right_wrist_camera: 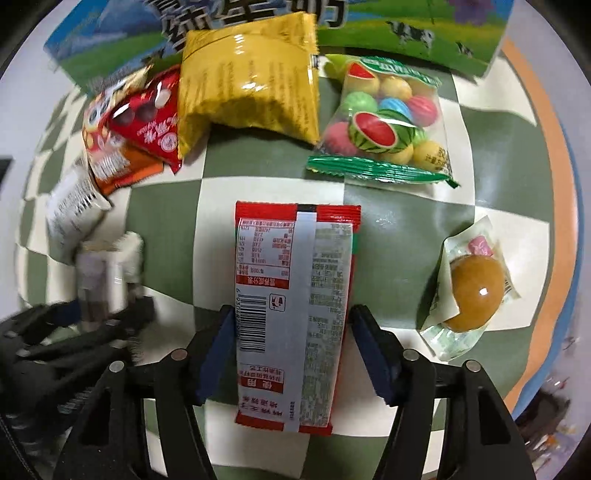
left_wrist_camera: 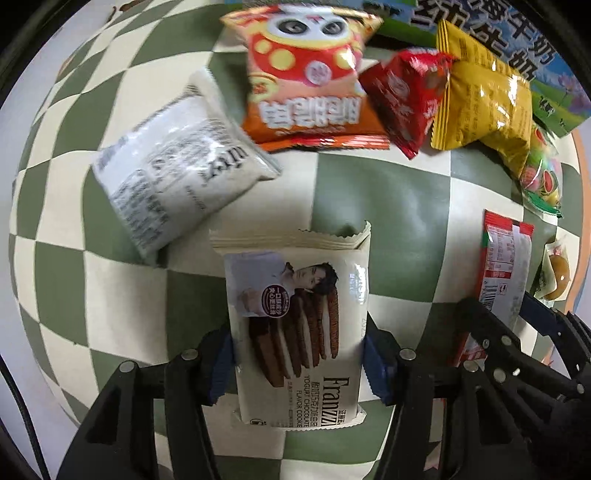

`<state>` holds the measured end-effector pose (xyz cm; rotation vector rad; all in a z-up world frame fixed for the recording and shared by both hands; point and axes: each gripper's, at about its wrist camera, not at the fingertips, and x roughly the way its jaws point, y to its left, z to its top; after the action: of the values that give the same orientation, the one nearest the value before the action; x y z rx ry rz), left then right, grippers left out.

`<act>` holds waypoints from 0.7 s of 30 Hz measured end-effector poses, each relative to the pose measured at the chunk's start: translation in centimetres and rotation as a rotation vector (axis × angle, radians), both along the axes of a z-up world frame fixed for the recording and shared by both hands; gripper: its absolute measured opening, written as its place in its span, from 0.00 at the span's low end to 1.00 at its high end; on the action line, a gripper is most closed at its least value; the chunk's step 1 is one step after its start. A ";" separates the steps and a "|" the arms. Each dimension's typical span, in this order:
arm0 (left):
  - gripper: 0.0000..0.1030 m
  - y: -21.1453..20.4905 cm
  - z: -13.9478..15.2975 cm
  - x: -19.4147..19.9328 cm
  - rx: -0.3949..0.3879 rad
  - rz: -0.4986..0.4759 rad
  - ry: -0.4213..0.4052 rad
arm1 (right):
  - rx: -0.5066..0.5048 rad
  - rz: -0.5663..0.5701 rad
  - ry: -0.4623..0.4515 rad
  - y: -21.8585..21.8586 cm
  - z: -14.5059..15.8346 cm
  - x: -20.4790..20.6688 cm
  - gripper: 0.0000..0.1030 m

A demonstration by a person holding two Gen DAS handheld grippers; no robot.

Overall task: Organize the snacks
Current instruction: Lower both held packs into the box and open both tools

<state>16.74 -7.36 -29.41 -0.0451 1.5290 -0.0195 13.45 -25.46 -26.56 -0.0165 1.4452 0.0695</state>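
Note:
My left gripper (left_wrist_camera: pixel 299 354) is shut on a cream Franzzi chocolate cookie packet (left_wrist_camera: pixel 295 325), its blue pads pressing both long sides. My right gripper (right_wrist_camera: pixel 291 347) is shut on a red and silver snack packet (right_wrist_camera: pixel 295 314), back side up; that packet also shows in the left wrist view (left_wrist_camera: pixel 506 269). Both packets lie over a green and cream checkered cloth (left_wrist_camera: pixel 388 206). The left gripper shows blurred at the left of the right wrist view (right_wrist_camera: pixel 74 332).
Ahead lie a white pouch (left_wrist_camera: pixel 173 173), an orange panda snack bag (left_wrist_camera: pixel 310 77), a small red packet (left_wrist_camera: pixel 406 96), a yellow bag (right_wrist_camera: pixel 251 81), a watermelon candy bag (right_wrist_camera: pixel 384 118) and a wrapped brown egg (right_wrist_camera: pixel 472 291). A milk carton box (right_wrist_camera: pixel 406 33) stands behind.

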 end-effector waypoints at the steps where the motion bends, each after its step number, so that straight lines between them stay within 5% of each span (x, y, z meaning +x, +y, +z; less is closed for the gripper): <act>1: 0.55 0.1 0.5 -0.2 -0.001 0.003 -0.006 | -0.010 0.014 -0.017 0.2 0.2 -0.3 0.54; 8: 0.55 -0.8 7.3 0.5 -0.079 -0.001 -0.107 | 0.117 0.006 -0.060 -1.3 4.7 -0.9 0.47; 13: 0.55 -2.0 15.5 3.7 -0.173 -0.016 -0.234 | 0.246 0.003 -0.161 -2.3 12.8 1.9 0.46; 17: 0.55 -1.3 21.7 10.2 -0.220 -0.037 -0.311 | 0.300 0.014 -0.262 -3.8 19.5 6.3 0.46; 21: 0.55 -2.2 23.7 16.9 -0.214 -0.069 -0.330 | 0.237 0.009 -0.383 -5.5 24.6 11.8 0.46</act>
<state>33.65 -9.54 -5.75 -0.1521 1.1927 -0.2350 25.30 -30.95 -1.96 0.1507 1.0472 0.2326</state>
